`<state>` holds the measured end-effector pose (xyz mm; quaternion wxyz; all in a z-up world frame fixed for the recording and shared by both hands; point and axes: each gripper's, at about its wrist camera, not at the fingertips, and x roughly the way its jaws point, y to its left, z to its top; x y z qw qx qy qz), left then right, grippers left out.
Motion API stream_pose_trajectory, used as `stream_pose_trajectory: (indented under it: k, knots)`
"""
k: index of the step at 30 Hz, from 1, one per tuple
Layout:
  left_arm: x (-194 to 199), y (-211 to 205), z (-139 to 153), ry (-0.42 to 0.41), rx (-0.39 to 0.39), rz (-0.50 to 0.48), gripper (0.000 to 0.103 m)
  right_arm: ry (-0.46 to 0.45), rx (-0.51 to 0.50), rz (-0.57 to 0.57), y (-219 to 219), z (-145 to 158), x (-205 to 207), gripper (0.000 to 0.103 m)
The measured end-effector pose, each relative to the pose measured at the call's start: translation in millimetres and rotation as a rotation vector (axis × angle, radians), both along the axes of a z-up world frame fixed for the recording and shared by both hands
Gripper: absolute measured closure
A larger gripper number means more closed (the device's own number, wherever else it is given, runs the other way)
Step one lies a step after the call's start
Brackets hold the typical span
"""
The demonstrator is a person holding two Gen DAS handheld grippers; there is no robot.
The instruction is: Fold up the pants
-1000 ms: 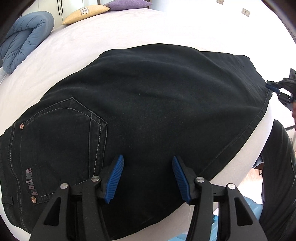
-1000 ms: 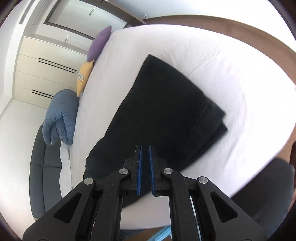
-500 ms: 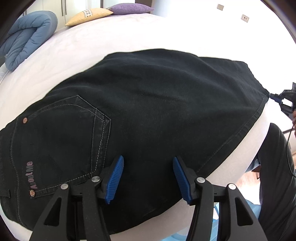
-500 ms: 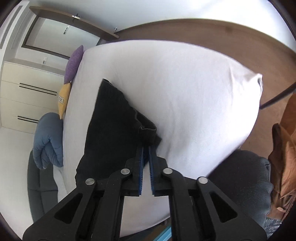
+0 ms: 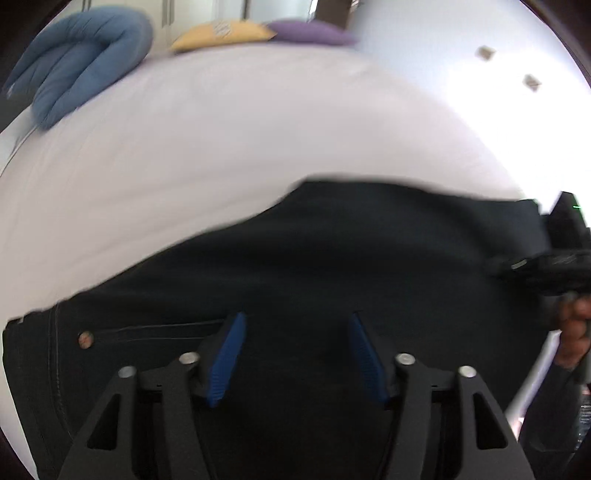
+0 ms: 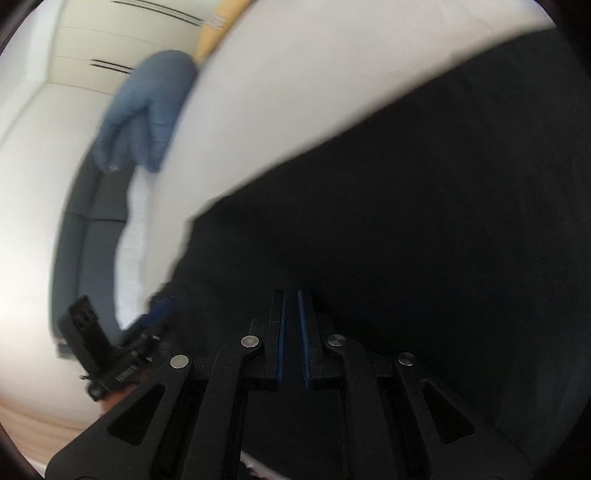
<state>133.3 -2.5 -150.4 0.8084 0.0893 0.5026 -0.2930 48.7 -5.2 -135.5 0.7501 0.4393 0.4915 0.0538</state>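
Two grippers work over one pair of black denim pants (image 5: 332, 280) spread across the near part of a white bed sheet (image 5: 221, 147), with a rolled blue duvet (image 5: 77, 62) and yellow and purple cushions (image 5: 221, 31) well apart at the far end. The left gripper (image 5: 295, 356) hovers over the dark cloth beside the back pocket with its copper rivet (image 5: 84, 339); its blue-padded jaws have just been closing but stand roughly half apart, and nothing is pinched between the pads. The right gripper (image 6: 291, 339) has its jaws brought fully together; motion blur and black fabric behind the pads make it impossible to say whether a hem is nipped between them. In the left wrist view that tool sits at the right edge of the pants, a hand (image 5: 572, 332) around its handle. I judge this to be a fold in progress, the leg end being carried toward the waist. Next, the leg end needs laying square on the waistband edge, then smoothing flat.
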Motion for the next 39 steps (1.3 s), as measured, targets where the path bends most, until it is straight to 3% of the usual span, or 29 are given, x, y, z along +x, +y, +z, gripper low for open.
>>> stream_pose_trajectory:
  k: [1, 3, 6, 9, 11, 13, 16, 19, 21, 24, 29, 31, 37, 38, 39]
  knots:
    - [4, 15, -3, 0.009, -0.037, 0.008, 0.077, -0.037, 0.074, -0.053, -15, -9, -7, 0.103]
    - [8, 44, 0, 0.027, -0.075, 0.046, 0.078, -0.041, 0.074, -0.161, -40, -9, -24, 0.103]
    - [10, 94, 1, -0.010, -0.053, 0.124, 0.078, -0.013, -0.029, -0.348, -87, 8, -63, 0.103]
    - [11, 130, 4, -0.011, -0.138, 0.176, 0.079, 0.006, -0.135, -0.413, -98, 35, -71, 0.095]
    - [13, 139, 4, -0.041, -0.085, 0.217, 0.075, -0.067, -0.129, -0.296, -68, 57, -47, 0.095]
    - [18, 137, -5, -0.030, -0.053, 0.207, 0.075, -0.137, -0.083, -0.099, -8, 69, -4, 0.095]
    - [18, 125, -10, -0.056, 0.003, 0.207, 0.073, -0.189, -0.031, 0.155, 84, 65, 58, 0.095]
    - [17, 114, -10, -0.075, 0.064, 0.228, 0.073, -0.176, 0.057, 0.251, 149, 42, 104, 0.095]
    - [17, 117, -12, -0.071, 0.054, 0.242, 0.073, -0.132, 0.138, 0.287, 175, 17, 135, 0.095]
    - [20, 120, -18, -0.054, 0.002, 0.247, 0.072, -0.032, 0.115, 0.255, 185, -21, 154, 0.103]
    - [20, 127, -20, -0.071, -0.020, 0.207, 0.071, -0.074, 0.129, 0.043, 105, -29, 142, 0.103]
    - [21, 131, -20, -0.063, -0.040, 0.203, 0.071, -0.090, 0.089, -0.063, 64, -28, 113, 0.103]
    - [22, 125, -18, -0.079, -0.003, 0.213, 0.071, -0.071, -0.003, -0.451, -100, 1, 8, 0.103]
    - [22, 122, -15, -0.082, 0.011, 0.223, 0.071, -0.086, -0.002, -0.488, -114, 9, -11, 0.096]
    - [20, 115, -10, -0.087, 0.057, 0.234, 0.071, -0.116, 0.005, -0.486, -120, 18, -26, 0.096]
